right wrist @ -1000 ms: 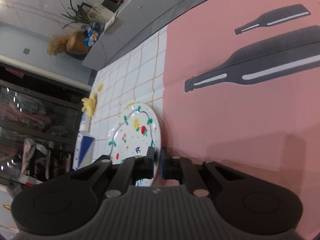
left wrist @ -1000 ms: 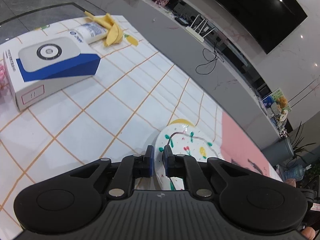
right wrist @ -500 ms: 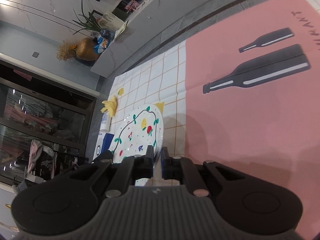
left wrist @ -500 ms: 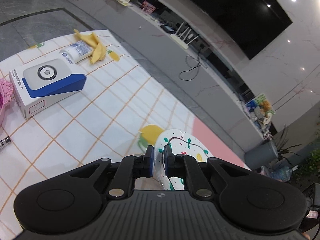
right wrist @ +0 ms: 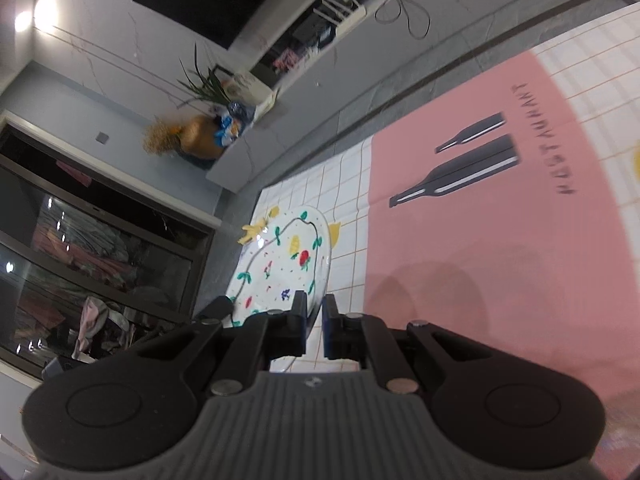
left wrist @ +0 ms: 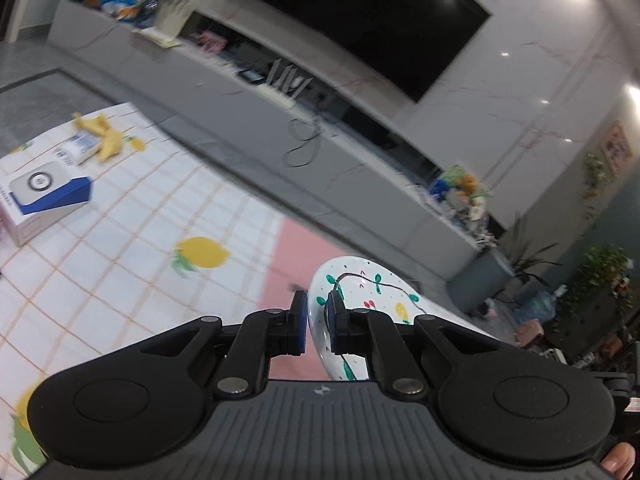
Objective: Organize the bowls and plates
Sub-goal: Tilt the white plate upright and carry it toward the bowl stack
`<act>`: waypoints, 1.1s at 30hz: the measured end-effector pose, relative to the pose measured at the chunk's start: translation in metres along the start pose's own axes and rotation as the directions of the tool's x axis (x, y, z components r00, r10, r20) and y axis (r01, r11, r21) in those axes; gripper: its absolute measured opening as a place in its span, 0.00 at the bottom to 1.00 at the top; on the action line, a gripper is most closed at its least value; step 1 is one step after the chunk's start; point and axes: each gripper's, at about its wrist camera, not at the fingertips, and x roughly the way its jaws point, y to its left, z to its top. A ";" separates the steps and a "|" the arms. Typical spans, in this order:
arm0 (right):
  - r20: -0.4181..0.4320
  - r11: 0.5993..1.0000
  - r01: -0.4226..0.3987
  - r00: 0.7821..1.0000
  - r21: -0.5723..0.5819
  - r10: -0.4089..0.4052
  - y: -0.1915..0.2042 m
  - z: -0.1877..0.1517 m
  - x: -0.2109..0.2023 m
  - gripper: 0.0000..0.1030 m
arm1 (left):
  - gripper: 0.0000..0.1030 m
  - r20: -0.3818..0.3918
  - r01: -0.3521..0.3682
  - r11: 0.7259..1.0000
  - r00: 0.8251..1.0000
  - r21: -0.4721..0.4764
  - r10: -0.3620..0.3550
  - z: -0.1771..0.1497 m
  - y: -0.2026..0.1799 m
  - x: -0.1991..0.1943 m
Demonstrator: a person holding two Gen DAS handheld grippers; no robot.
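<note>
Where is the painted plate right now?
The plate is off the mat, its rim pinched by both the left gripper and the right gripper, above the pink panel.

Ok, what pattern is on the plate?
White plate with green vine, fruit and dots; clearest in right wrist view.

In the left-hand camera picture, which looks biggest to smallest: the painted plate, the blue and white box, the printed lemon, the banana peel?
1. Plate, though it is nearest the camera.
2. Box.
3. Lemon.
4. Banana peel, farthest away, so its true size is unsure.
</note>
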 end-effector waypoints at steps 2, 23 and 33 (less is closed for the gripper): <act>0.028 1.000 -0.001 1.000 -0.009 0.001 -0.004 -0.005 -0.025 0.05 | 0.10 0.003 0.029 0.999 1.000 0.025 -0.029 -0.007 -0.020 -0.006; 0.158 0.992 0.041 0.986 0.120 -0.060 -0.137 -0.086 -0.195 0.03 | 0.12 -0.220 0.039 0.999 0.975 0.036 -0.030 -0.166 -0.111 0.011; 0.089 0.976 0.199 0.974 0.087 -0.207 -0.157 -0.101 -0.173 0.04 | 0.12 -0.257 -0.057 0.996 0.964 0.063 0.071 -0.199 -0.111 0.022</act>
